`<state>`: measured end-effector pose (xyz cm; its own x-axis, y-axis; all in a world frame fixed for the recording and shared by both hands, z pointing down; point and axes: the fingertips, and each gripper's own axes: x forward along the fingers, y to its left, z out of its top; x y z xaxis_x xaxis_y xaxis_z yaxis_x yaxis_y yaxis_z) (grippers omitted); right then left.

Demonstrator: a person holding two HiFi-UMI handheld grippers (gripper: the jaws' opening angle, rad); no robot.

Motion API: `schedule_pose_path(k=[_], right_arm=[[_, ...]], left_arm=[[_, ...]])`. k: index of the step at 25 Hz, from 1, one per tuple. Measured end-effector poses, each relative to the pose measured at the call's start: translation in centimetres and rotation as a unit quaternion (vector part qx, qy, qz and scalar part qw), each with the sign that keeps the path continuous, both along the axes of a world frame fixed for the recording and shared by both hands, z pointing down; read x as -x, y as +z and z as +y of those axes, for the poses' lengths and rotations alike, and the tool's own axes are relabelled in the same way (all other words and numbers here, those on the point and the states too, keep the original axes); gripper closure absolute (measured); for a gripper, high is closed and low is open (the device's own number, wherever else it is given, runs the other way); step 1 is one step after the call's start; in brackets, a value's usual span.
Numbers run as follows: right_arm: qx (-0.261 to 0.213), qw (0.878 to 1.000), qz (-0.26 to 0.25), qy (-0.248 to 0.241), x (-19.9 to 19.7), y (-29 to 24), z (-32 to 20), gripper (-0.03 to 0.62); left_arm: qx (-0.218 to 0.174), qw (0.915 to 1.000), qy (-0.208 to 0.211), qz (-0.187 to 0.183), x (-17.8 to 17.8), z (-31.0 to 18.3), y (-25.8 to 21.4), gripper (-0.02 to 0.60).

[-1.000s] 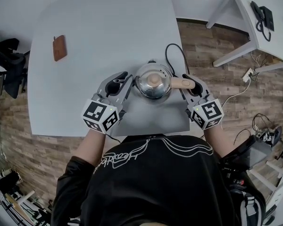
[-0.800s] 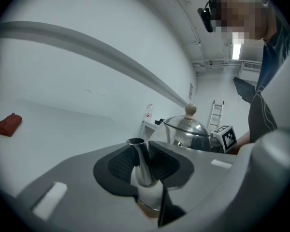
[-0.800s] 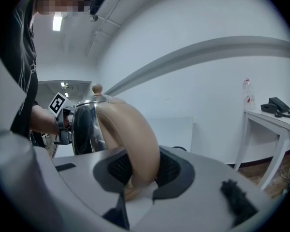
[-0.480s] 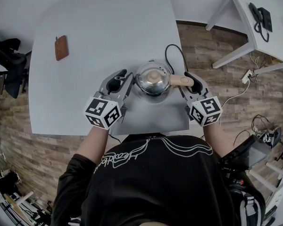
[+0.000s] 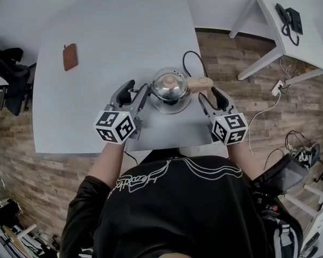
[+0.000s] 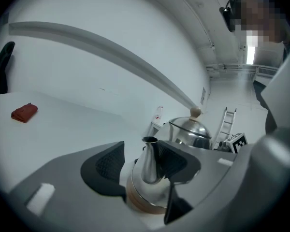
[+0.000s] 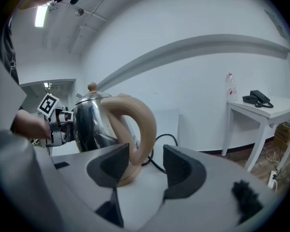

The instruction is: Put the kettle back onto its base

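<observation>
A shiny steel kettle (image 5: 168, 86) with a beige knob stands upright on its round base (image 5: 170, 108) near the front edge of the white table (image 5: 113, 31). My left gripper (image 5: 135, 91) is at its left. Its jaws are opening, and the spout (image 6: 149, 159) stands between the pads with a gap on the left side. My right gripper (image 5: 210, 94) is at the kettle's right, jaws opening too. The beige handle (image 7: 135, 124) sits between its pads, near the left one and apart from the right one.
A black cord (image 5: 191, 59) loops from the base over the table's right edge. A brown wallet (image 5: 70, 57) lies far left on the table. A white side table (image 5: 307, 42) with a phone stands at the right, a dark chair (image 5: 8, 79) at the left.
Both grippers' jaws have spread apart, coming off the spout and the handle. The right gripper has drawn back a little from the handle. The kettle stays upright on its base.
</observation>
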<state>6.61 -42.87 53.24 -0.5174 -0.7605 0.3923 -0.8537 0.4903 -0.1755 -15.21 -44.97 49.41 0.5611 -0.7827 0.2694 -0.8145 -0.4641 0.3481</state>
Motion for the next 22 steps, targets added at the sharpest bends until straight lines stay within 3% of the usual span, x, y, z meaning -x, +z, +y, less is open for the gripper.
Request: schedule_pose_path(k=[9, 15, 16, 18, 19, 20, 22], right_arm=[[0.002, 0.998, -0.038, -0.055, 0.1, -4.5, 6.8, 0.382], [-0.024, 0.988, -0.061, -0.142, 2.6, -9.7, 12.7, 0.384], [-0.024, 0.986, -0.058, -0.156, 2.9, -10.3, 13.7, 0.394], [-0.015, 0.981, -0.059, -0.184, 3.5, -11.1, 15.7, 0.536], [-0.01, 0.978, -0.066, -0.199, 3.8, -11.6, 16.7, 0.571], [-0.007, 0.974, -0.075, -0.213, 4.1, -12.1, 17.7, 0.583], [-0.009, 0.967, -0.094, -0.235, 4.5, -13.4, 19.5, 0.586]], left_arm=[[-0.005, 0.9997, -0.025, 0.007, 1.6, 7.1, -2.2, 0.374], [-0.022, 0.999, 0.028, 0.028, -1.8, 14.0, -6.3, 0.379], [-0.029, 0.9983, 0.041, 0.031, -2.7, 15.1, -7.2, 0.38], [-0.044, 0.9963, 0.067, 0.031, -4.4, 17.3, -9.1, 0.399], [-0.049, 0.9952, 0.08, 0.029, -5.2, 18.3, -9.9, 0.415], [-0.054, 0.994, 0.092, 0.026, -6.0, 19.4, -10.7, 0.43], [-0.066, 0.9911, 0.114, 0.017, -7.4, 21.4, -12.1, 0.535]])
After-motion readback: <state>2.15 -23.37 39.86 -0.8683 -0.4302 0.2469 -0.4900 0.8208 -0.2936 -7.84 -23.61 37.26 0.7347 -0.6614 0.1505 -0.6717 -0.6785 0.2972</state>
